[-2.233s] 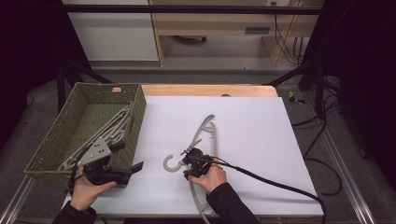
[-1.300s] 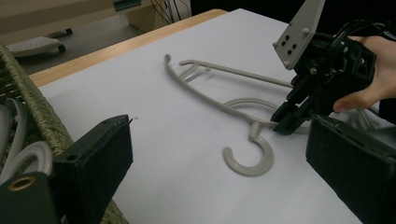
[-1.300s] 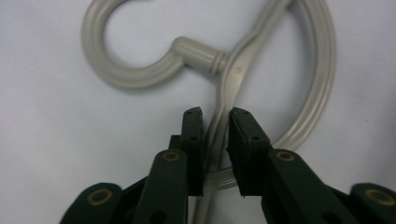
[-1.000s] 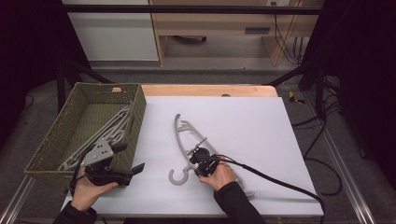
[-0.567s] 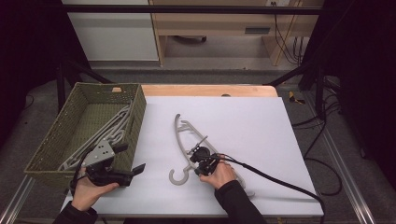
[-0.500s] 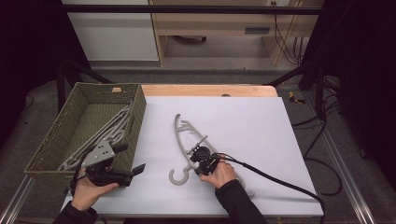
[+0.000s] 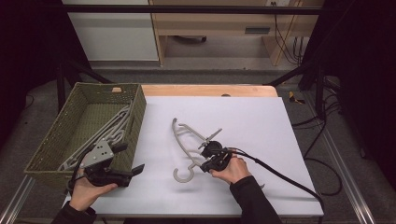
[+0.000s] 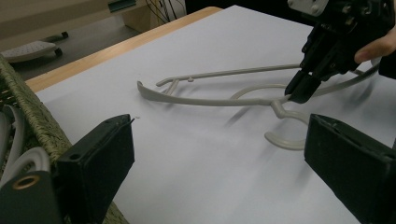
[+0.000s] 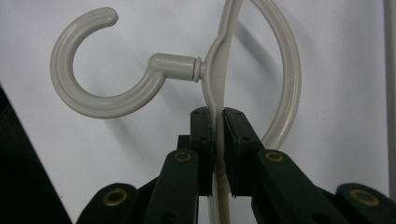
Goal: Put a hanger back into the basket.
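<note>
The right gripper (image 9: 218,135) is clamping the hanger (image 7: 187,144) beside its hook; the grip should be staying firm while lifting toward the basket (image 7: 135,116), left gripper (image 8: 219,177) waiting wide

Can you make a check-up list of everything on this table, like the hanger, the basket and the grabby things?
Surface: white table with a bare wooden strip at the far edge.
Job's things: grey hanger on the table, hook toward the person; green basket at the left with more grey hangers inside.
Clutter: nothing seen.
Grippers: right gripper has its jaws shut on the hanger's neck just below the hook; left gripper sits by the basket's near corner, jaws open, holding nothing.
Cables: black cable trails from the right gripper off the near right corner.
Surroundings: dark frame rails, wooden furniture behind.
</note>
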Demonstrator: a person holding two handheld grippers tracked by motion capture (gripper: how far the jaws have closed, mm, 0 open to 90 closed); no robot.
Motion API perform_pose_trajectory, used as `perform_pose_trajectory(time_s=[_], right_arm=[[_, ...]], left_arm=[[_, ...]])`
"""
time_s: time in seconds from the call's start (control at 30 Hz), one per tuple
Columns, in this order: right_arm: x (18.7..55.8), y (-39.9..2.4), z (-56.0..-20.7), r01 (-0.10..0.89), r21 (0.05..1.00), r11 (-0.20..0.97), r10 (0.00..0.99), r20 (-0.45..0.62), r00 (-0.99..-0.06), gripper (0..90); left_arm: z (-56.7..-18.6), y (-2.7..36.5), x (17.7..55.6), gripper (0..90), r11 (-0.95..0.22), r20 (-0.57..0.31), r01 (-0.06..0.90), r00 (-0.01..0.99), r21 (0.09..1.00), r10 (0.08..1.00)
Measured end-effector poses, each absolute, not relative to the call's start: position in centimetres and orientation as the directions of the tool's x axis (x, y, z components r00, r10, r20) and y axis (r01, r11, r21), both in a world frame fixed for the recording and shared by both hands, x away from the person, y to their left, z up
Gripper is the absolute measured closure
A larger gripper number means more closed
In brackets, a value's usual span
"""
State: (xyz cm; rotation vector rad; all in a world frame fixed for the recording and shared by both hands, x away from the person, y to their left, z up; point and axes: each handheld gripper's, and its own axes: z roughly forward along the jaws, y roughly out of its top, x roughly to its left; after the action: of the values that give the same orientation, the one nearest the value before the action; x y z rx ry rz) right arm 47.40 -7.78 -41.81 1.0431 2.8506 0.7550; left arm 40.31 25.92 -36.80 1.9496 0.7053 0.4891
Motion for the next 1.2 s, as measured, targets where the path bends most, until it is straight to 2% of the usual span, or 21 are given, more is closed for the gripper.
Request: perform_pose_trajectory(time_s=[0.43, 0.77, 0.8, 1.2], right_arm=[[46.1, -9.4, -38.9, 0.540, 0.513, 0.668, 0.543, 0.161, -0.824, 83.6], [46.1, -8.4, -43.7, 0.553, 0.428, 0.715, 0.542, 0.161, -0.825, 83.2], [46.1, -8.3, -44.1, 0.532, 0.427, 0.731, 0.530, 0.135, -0.837, 83.2], [45.8, -7.6, -45.3, 0.503, 0.400, 0.766, 0.518, 0.079, -0.851, 81.8]], left_arm=[[-36.7, 25.6, 40.1, 8.3, -0.391, 0.070, 0.250, 0.761, 0.886, 0.645], [-37.0, 25.4, 40.2, 8.5, -0.402, 0.070, 0.255, 0.767, 0.879, 0.638], [-37.0, 25.4, 40.2, 8.5, -0.404, 0.071, 0.255, 0.767, 0.879, 0.638], [-37.1, 25.3, 40.2, 8.5, -0.406, 0.070, 0.256, 0.768, 0.877, 0.637]])
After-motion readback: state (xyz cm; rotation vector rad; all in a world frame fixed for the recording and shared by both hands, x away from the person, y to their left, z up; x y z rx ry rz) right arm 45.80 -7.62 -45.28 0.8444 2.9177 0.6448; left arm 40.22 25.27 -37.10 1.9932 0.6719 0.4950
